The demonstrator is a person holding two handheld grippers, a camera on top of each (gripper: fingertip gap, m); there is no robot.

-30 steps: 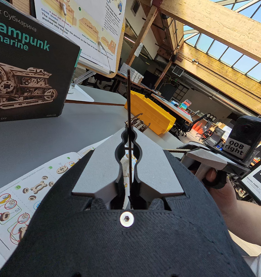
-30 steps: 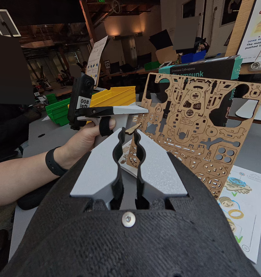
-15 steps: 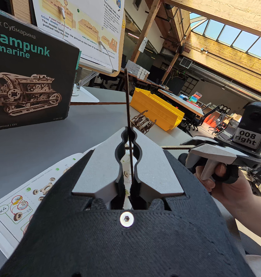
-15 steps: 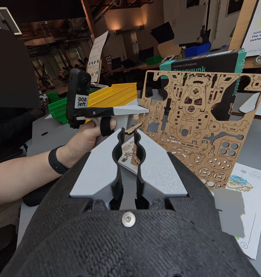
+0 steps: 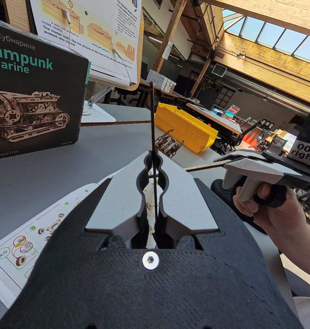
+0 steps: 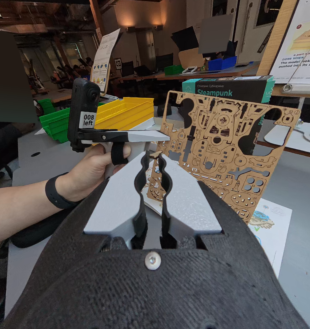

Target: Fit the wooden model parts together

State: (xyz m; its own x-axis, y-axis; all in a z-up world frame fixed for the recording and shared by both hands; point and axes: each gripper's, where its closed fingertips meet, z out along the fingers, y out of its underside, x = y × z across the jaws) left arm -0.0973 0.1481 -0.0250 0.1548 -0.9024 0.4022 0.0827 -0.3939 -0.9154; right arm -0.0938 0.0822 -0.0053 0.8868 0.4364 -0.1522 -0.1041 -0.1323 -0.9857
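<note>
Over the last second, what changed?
Little. The left gripper tilted down slightly, so the kit box and yellow bin sit lower in its view. Same grips: left shut on the plywood sheet, right gripper shut on the small wooden part.

Wrist views face across plywood sheet (image 6: 222,151).

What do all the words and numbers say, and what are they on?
I don't read writing aloud; here's what bears it.
Dark box: large teal and white lettering.
White poster: printed lines.
Instruction booklet: small print, numbers.
Wooden parts sheet: tiny numbers.
Left camera label and right camera label: short printed tags.
</note>
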